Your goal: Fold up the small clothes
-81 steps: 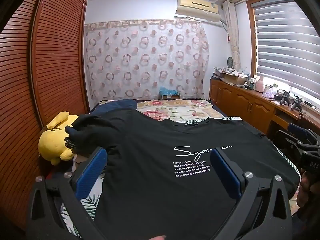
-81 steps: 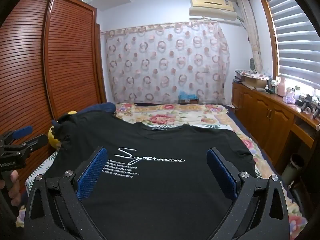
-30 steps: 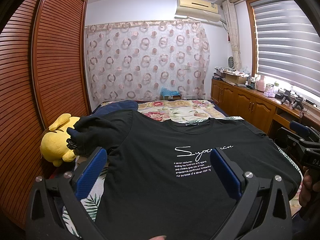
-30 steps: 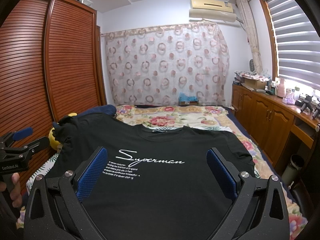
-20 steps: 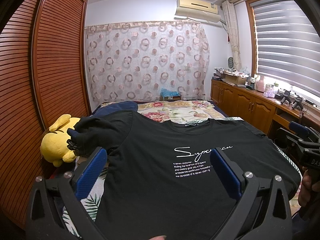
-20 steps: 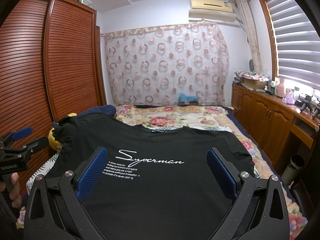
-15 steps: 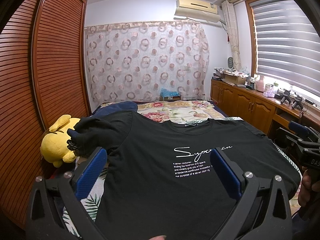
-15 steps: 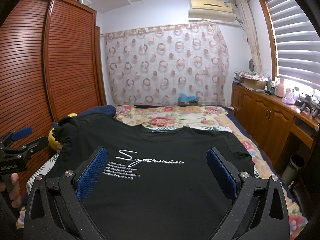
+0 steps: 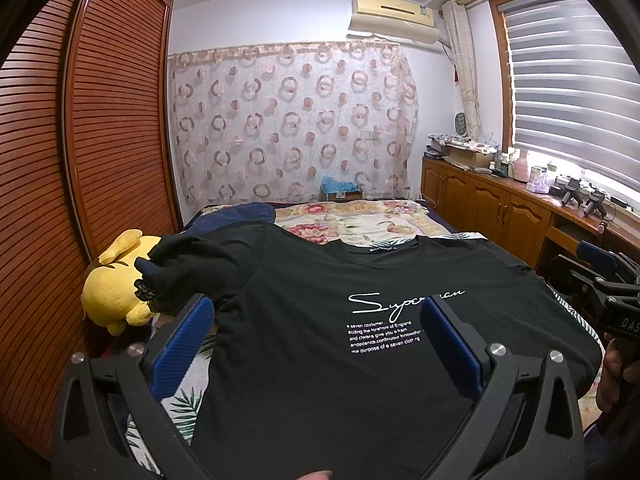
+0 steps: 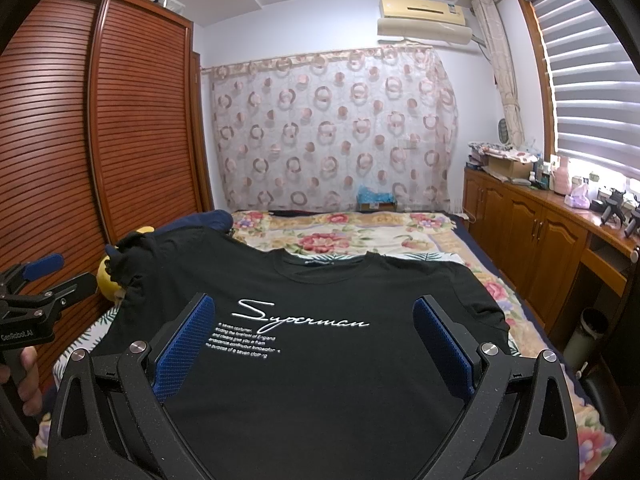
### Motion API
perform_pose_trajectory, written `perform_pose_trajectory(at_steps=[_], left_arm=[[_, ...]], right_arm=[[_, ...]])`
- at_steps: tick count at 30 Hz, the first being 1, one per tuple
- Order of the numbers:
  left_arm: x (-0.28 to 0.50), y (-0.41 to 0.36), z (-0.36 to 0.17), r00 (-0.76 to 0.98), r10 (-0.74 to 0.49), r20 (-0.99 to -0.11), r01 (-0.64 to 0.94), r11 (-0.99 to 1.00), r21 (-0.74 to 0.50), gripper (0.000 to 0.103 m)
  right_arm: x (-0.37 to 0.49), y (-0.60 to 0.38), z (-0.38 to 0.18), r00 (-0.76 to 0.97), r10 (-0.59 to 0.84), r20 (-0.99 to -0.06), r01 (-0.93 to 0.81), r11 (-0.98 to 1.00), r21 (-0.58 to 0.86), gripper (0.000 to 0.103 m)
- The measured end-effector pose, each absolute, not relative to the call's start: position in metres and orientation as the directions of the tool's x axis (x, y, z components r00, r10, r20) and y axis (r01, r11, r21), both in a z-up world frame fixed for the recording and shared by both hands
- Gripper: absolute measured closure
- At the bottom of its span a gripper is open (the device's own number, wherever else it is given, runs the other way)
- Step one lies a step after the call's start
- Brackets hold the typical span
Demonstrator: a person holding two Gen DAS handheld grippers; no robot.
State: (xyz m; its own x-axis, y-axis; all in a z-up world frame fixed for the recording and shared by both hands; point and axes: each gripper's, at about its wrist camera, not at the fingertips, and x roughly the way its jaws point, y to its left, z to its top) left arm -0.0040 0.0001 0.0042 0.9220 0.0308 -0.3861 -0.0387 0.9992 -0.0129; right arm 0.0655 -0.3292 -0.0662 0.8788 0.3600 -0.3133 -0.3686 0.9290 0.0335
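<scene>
shirt [image 10: 320, 380] flat, print up, on bed [image 10: 360, 236], left sleeve bunched against toy [image 9: 116, 292] | left gripper [image 9: 316, 340], right gripper [image 10: 316, 336] jaws apart, empty | next: likely free sleeve first, grip hem corners evenly.

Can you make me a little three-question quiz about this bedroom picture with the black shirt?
1. True or false: the black T-shirt is already folded into a small square.
2. Which toy lies beside the shirt's bunched sleeve? A) a yellow plush toy B) a red car C) a green ball
3. Fill in: the left tool and the right tool both have their jaws ____.

Key
1. False. It lies spread out on the bed, print facing up.
2. A, the yellow plush toy, by the wooden wardrobe.
3. Open. Neither tool grips the shirt.
</scene>
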Motion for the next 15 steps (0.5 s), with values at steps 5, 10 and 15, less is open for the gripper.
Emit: perform_pose_trajectory(at_steps=[5, 10, 15], left_arm=[[-0.004, 0.001, 0.003, 0.921, 0.030, -0.388, -0.038, 0.999, -0.013, 0.000], [0.000, 0.004, -0.006, 0.912, 0.028, -0.410, -0.035, 0.999, -0.009, 0.000], [0.009, 0.013, -0.017, 0.896, 0.036, -0.442, -0.042, 0.999, -0.004, 0.000]], right_arm=[[0.066, -0.329, -0.067, 0.878, 0.362, -0.314, -0.371, 0.928, 0.035, 0.002], [0.071, -0.332, -0.062, 0.859, 0.387, -0.335, -0.398, 0.917, 0.038, 0.002], [0.074, -0.327, -0.085, 0.826, 0.416, -0.380, -0.435, 0.900, 0.039, 0.002]])
